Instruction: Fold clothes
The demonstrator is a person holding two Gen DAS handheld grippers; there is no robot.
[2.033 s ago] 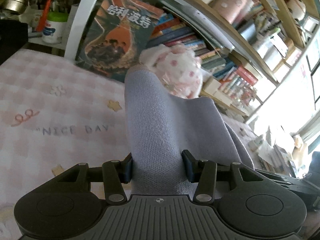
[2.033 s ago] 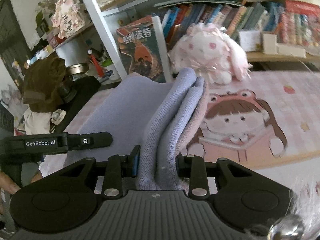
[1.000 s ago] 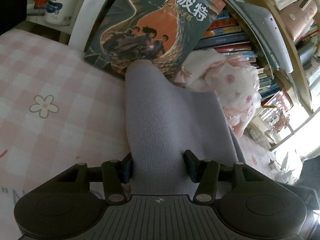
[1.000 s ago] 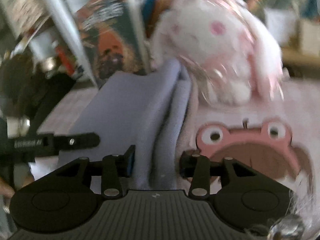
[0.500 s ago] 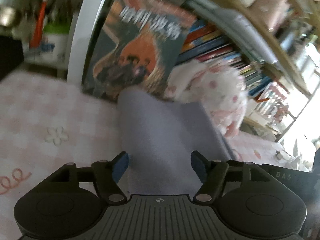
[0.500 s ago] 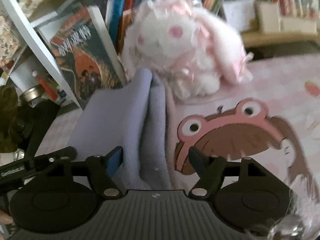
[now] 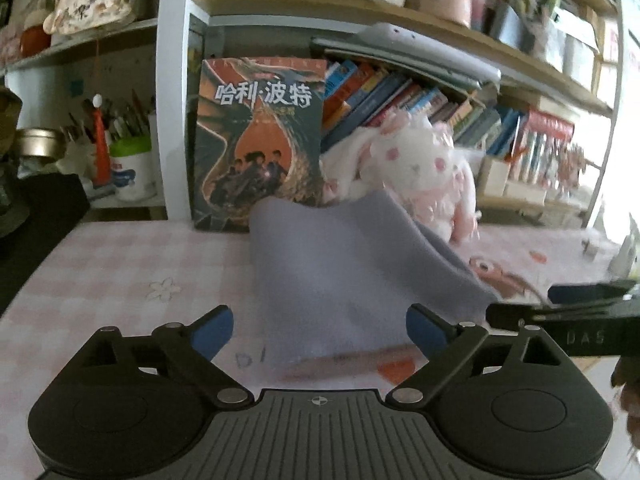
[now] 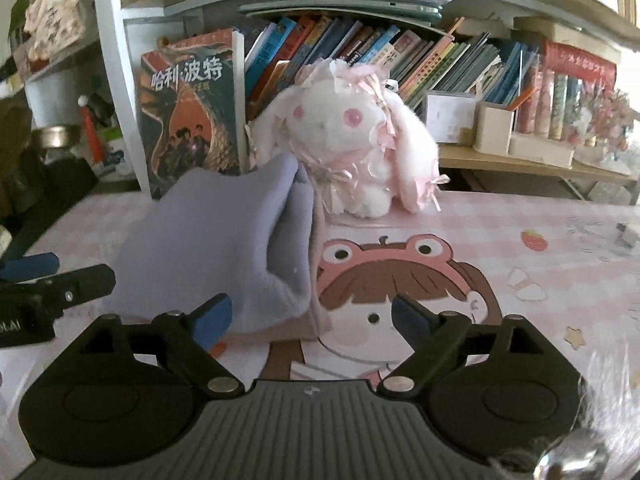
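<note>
on the pink desk mat (image 8: 560, 240), folded lavender garment (image 8: 224, 240); both grippers (image 7: 319, 330) (image 8: 310, 318) spread apart

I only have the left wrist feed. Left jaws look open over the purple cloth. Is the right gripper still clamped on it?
Observer: No. In the right wrist view the right gripper is open, and the purple cloth lies loose on the pink mat, only partly reaching between the fingers.
Operator: Is the fold clean on that side?
Observer: Not flat. The right edge shows stacked layers puffed up, with a paler layer peeking out underneath.
Operator: Anything close behind it?
Observer: The cloth's far corner overlaps the foot of the plush rabbit; I cannot tell whether they touch. The left gripper is open too.
</note>
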